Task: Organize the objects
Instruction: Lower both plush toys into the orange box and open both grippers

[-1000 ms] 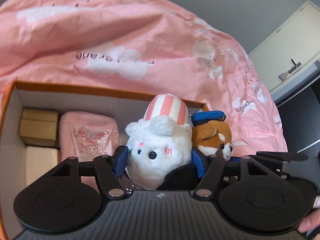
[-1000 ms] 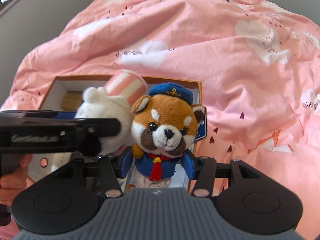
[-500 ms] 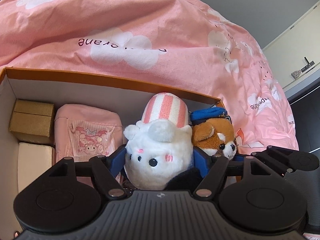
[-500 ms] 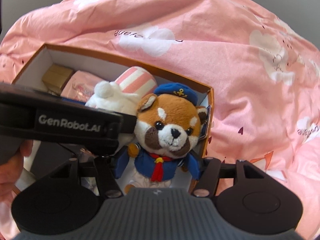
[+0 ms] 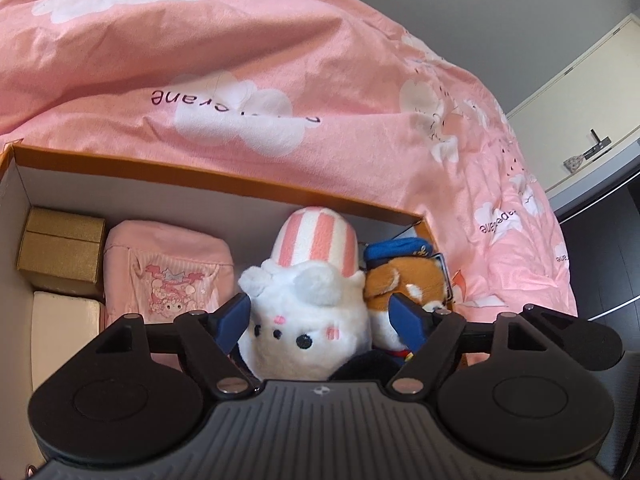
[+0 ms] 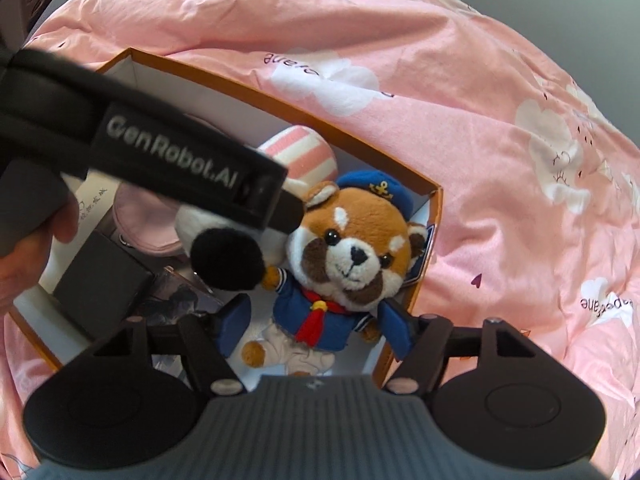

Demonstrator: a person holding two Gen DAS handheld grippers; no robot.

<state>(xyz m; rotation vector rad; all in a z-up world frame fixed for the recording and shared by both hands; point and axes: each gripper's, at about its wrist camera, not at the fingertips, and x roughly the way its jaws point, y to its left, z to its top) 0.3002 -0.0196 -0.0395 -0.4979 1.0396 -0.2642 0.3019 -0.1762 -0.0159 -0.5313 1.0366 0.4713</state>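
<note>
Both claws opening: left gripper (image 5: 320,318) releasing white plush (image 5: 308,328), right gripper (image 6: 314,322) releasing sailor plush (image 6: 344,256), both plushes sitting boxed between the pads; retreat remaining.

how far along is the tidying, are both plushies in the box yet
Nearly done. The gold box and pink pouch already sit in the orange box. Both toys are inside too: the left gripper is opening around the white plush, the right gripper around the red panda. Left to do: pull both grippers out.
</note>
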